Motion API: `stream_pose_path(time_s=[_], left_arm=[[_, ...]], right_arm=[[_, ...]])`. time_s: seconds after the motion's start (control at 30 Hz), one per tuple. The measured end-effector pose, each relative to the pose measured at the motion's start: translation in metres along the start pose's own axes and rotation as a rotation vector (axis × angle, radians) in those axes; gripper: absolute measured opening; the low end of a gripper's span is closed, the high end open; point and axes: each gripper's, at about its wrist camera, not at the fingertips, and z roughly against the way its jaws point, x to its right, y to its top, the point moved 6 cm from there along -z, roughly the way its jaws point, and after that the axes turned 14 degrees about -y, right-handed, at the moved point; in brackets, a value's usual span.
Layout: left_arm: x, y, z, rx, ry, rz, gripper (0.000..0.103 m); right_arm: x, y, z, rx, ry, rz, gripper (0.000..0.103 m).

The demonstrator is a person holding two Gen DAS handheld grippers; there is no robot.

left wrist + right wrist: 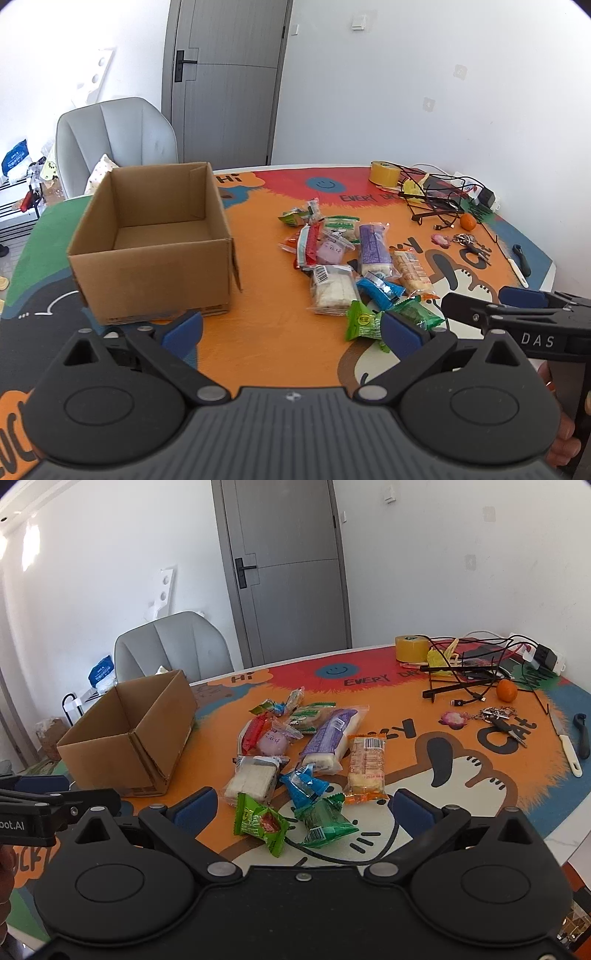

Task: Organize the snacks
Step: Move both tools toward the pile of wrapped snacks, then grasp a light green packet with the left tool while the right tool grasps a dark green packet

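An open, empty cardboard box (155, 243) stands on the colourful table mat; it also shows in the right wrist view (129, 734) at the left. A pile of wrapped snacks lies to its right: a purple pack (328, 734), a white sandwich pack (253, 777), an orange-edged pack (365, 768), a blue wrapper (304, 782) and two green wrappers (258, 821) (325, 821). My left gripper (291, 332) is open and empty, in front of the box. My right gripper (303, 808) is open and empty, just above the green wrappers.
At the back right lie a yellow tape roll (410, 648), tangled cables and a charger (480, 664), an orange fruit (506, 691), keys (498, 716), a white knife (565, 744) and a black peeler (583, 738). A grey chair (114, 144) stands behind the box.
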Motion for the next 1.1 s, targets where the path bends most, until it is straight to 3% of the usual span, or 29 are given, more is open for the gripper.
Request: stream_pose_path(time_s=[0.1,0.2,0.43,0.63,0.87,1.0,1.1], left_arm=[[0.002,-0.001,-0.013,-0.007,-0.007,0.01,0.1],[0.003,-0.001,-0.024,0.0,-0.015,0.029,0.099],[0.009,-0.005,-0.054,-0.036,-0.041,0.041,0.082],[0.015,-0.007,-0.078,-0.069,-0.071,0.058,0.072],[0.019,-0.01,-0.1,-0.114,-0.099,0.071,0.068],[0.022,-0.014,-0.114,-0.141,-0.106,0.068,0.063],[0.023,-0.015,-0.123,-0.146,-0.127,0.082,0.062]], right_arm=[[0.005,-0.002,-0.007,-0.01,0.014,-0.016,0.101],[0.009,-0.005,-0.017,-0.032,0.021,-0.026,0.092],[0.019,-0.013,-0.042,-0.095,0.053,-0.062,0.07],[0.021,-0.019,-0.06,-0.133,0.066,-0.072,0.061],[0.021,-0.028,-0.081,-0.191,0.106,-0.094,0.059],[0.024,-0.033,-0.087,-0.206,0.098,-0.094,0.04],[0.028,-0.033,-0.086,-0.213,0.117,-0.13,0.038]])
